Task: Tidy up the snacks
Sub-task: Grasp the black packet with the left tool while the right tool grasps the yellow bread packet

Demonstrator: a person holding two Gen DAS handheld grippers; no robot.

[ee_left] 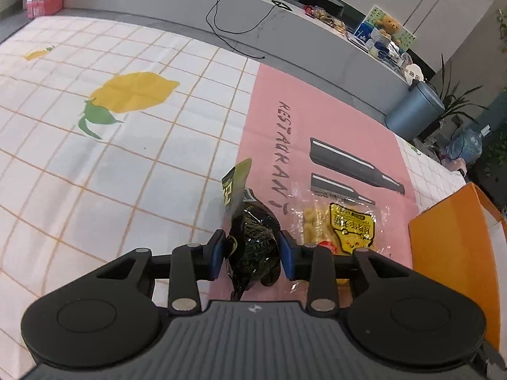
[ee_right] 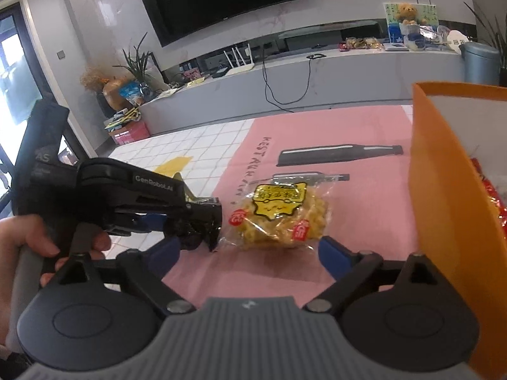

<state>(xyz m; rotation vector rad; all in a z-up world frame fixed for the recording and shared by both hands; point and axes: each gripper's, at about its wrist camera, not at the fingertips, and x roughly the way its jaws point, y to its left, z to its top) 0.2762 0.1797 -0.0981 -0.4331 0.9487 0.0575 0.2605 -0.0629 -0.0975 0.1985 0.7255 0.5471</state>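
A black and green snack packet [ee_left: 252,237] is pinched between the blue pads of my left gripper [ee_left: 253,248], which is shut on it just above the pink cloth. To its right lies a clear bag of yellow snacks [ee_left: 342,224] with a yellow label. In the right wrist view that same yellow snack bag [ee_right: 279,215] rests on the pink cloth in front of my right gripper [ee_right: 248,253], whose jaws stand wide open around its near side without touching it. The left gripper [ee_right: 202,218] shows there from the side, held by a hand.
An orange box [ee_right: 443,190] stands at the right, with red packets inside [ee_right: 494,202]. The table carries a lemon-print checked cloth [ee_left: 126,95] and a pink mat [ee_left: 317,110]. Beyond it runs a grey TV bench [ee_right: 317,72] with cables, a bin [ee_left: 415,110] and plants.
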